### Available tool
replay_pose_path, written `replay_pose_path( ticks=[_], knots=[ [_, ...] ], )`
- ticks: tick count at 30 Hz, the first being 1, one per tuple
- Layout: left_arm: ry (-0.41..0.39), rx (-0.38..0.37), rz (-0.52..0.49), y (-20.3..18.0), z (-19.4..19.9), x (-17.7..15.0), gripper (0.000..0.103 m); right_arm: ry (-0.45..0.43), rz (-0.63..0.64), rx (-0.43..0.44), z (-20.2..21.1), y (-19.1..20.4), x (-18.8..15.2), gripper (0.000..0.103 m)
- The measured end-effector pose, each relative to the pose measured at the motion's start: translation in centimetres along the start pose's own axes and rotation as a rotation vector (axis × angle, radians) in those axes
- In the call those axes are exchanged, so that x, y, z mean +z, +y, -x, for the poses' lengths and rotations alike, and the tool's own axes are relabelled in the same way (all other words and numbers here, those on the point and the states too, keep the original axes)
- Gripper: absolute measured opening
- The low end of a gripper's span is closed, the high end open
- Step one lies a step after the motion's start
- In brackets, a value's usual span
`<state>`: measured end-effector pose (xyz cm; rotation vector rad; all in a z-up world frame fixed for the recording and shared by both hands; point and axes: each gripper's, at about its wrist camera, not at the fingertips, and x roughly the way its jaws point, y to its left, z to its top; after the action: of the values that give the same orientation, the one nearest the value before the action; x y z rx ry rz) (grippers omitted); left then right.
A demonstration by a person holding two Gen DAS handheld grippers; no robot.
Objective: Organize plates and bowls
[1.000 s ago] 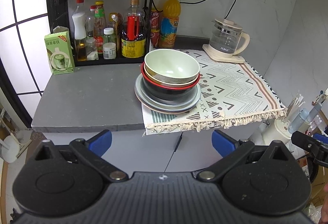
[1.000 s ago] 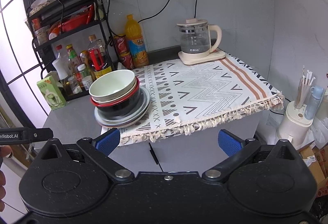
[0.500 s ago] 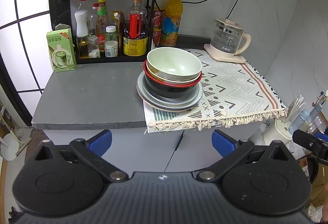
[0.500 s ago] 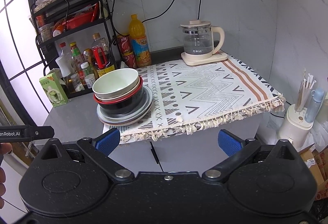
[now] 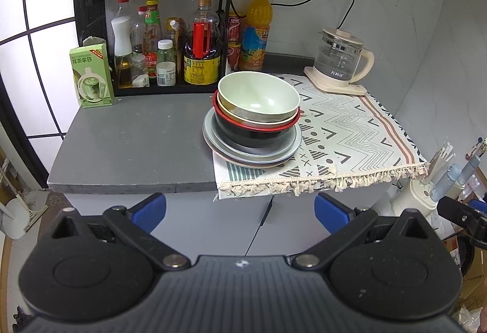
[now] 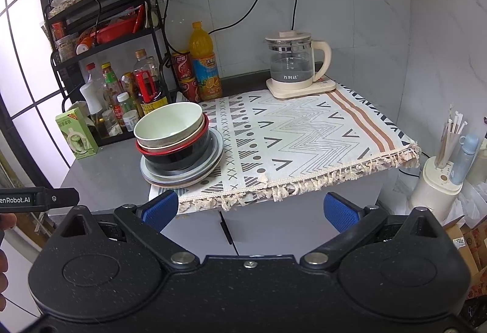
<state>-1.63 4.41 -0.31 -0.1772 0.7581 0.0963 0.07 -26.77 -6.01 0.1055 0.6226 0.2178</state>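
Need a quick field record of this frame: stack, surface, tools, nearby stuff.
stack: pale green bowl on top, nested in a red-rimmed black bowl, on grey plates
surface: stack sits at the left edge of the patterned cloth, partly over the grey counter
left tool: open, empty, short of the counter
right tool: open, empty, short of the counter
nearby: kettle at the cloth's back, bottle rack behind the stack
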Motion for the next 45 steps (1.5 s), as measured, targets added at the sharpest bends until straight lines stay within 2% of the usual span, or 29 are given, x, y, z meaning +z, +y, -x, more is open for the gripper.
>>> replay_pose_path(
  ticks=[45],
  knots=[
    [0.012,-0.011,-0.009,-0.70,-0.43,0.22,0.103,0.009,0.025,-0.003,-0.43,-0.30,0.61,0.103]
  ],
)
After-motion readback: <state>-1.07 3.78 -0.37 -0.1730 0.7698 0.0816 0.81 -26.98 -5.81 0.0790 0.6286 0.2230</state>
